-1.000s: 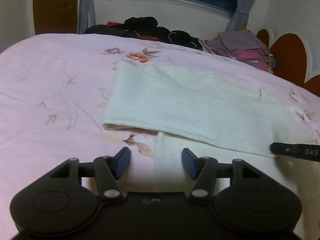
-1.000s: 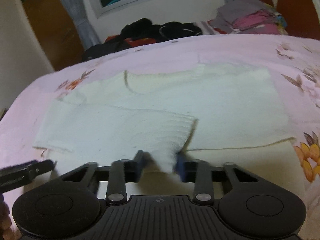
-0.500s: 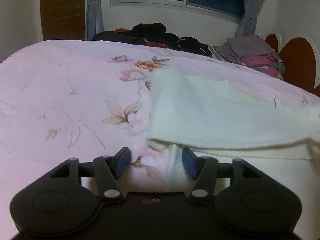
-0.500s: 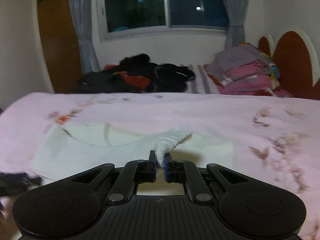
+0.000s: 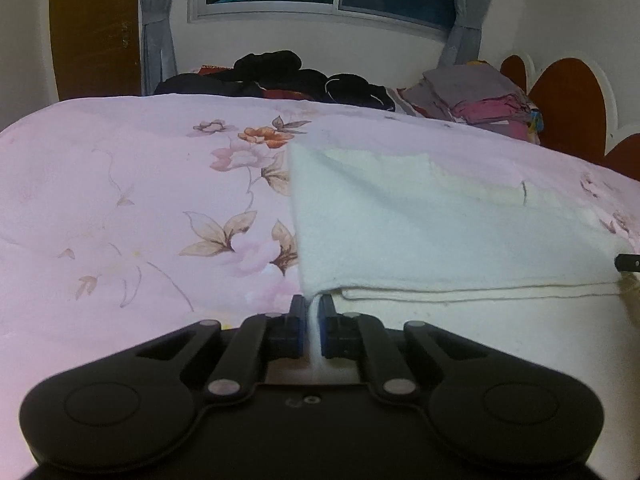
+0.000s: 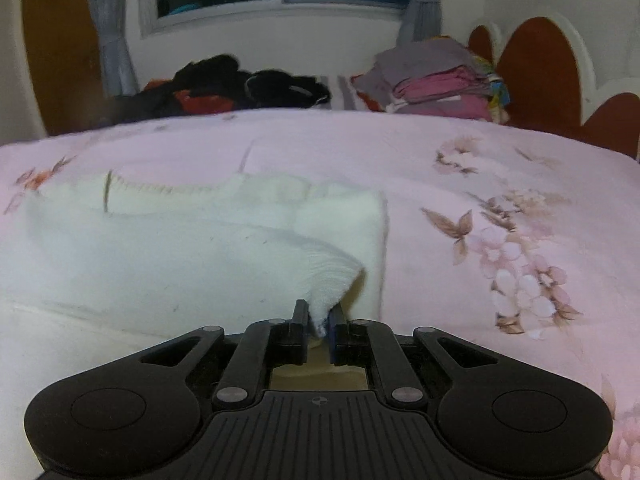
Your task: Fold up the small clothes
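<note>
Both tongs pinch the white knit garment [image 5: 440, 232] lying on the pink floral bed [image 5: 120, 200]: left tongs [image 5: 312, 316] its near-left corner, right tongs [image 6: 319, 322] a ribbed cuff.

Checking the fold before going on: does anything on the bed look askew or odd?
Nothing damaged. The white garment is bunched unevenly where the right hand-held gripper pinches its ribbed cuff; the left hand-held gripper pinches the other corner.
</note>
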Available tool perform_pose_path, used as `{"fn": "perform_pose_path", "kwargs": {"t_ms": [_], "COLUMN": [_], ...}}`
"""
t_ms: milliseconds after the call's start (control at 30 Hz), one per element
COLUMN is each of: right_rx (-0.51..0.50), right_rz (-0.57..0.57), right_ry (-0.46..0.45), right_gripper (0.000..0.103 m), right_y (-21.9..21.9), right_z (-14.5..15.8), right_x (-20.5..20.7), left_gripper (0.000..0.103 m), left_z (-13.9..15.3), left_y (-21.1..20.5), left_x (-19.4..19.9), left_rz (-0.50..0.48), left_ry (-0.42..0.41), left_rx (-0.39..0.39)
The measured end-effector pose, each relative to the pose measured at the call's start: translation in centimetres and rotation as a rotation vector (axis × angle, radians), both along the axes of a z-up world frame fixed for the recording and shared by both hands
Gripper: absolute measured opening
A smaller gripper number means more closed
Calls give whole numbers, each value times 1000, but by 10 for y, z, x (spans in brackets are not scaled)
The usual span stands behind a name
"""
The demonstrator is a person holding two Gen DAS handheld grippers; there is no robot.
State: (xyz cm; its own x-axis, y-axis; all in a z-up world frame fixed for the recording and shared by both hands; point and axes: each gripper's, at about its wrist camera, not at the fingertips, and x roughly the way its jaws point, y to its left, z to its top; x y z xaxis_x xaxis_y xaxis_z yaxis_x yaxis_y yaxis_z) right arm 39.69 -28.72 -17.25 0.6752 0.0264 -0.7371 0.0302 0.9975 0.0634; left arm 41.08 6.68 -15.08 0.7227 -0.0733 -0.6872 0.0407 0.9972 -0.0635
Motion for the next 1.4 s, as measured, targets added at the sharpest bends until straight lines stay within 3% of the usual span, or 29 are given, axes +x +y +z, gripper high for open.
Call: {"fn": "perform_pose_path", "kwargs": {"t_ms": [133,267,300,333,400,533,600,633,667,833,967,1000,1033,1100,1200,1233,1300,1400], "right_rx": [15,32,47,63,93,90,86,96,113,128,117,112,105,102,106,83,-14,-73], "right_rz": [-35,-28,-27,-37,-71,-77,-60,-49,-42,-103,-47,-38,-24,20,42,35,-15,-49], "right_ry": [-39,-61,-61,-51,-46,-56,-74,-71,-50,-25,19,14,-5,-50,-37,-40,-37,-27], "right_gripper": [7,8,13,38,76,76,66,53,49,48,47,41,28,25,19,12,12,13], "right_y": [-8,-4,-3,-4,-9,-14,-10,-8,-5,-13,-7,-5,-2,2,2,2,-1,-8], "right_z": [13,20,19,18,15,15,18,19,18,8,-3,-3,-1,3,-2,-3,-8,-14], "right_x": [0,5,7,10,12,9,13,16,22,27,33,34,33,33,38,38,37,36], "left_gripper": [23,24,25,25,25,25,25,25,25,25,28,28,27,27,28,30,31,31], "left_z": [17,29,29,28,26,21,16,14,12,5,-7,-7,-6,-4,-4,-5,-7,-6], "left_y": [9,2,-2,-5,-11,-17,-20,-21,-21,-22,-20,-19,-19,-20,-20,-20,-18,-18], "left_x": [-7,0,4,9,17,35,46,51,55,64,71,71,72,73,76,77,78,78], "left_rz": [16,13,9,3,-4,-5,0,1,7,0,12,16,17,12,7,9,12,13], "left_ry": [-52,-73,-69,-67,-68,-54,-40,-32,-27,-15,7,5,8,5,3,3,1,0], "left_rx": [-39,-83,-89,-90,-82,-86,-89,-87,-82,-60,-57,-57,-59,-61,-51,-50,-44,-42]}}
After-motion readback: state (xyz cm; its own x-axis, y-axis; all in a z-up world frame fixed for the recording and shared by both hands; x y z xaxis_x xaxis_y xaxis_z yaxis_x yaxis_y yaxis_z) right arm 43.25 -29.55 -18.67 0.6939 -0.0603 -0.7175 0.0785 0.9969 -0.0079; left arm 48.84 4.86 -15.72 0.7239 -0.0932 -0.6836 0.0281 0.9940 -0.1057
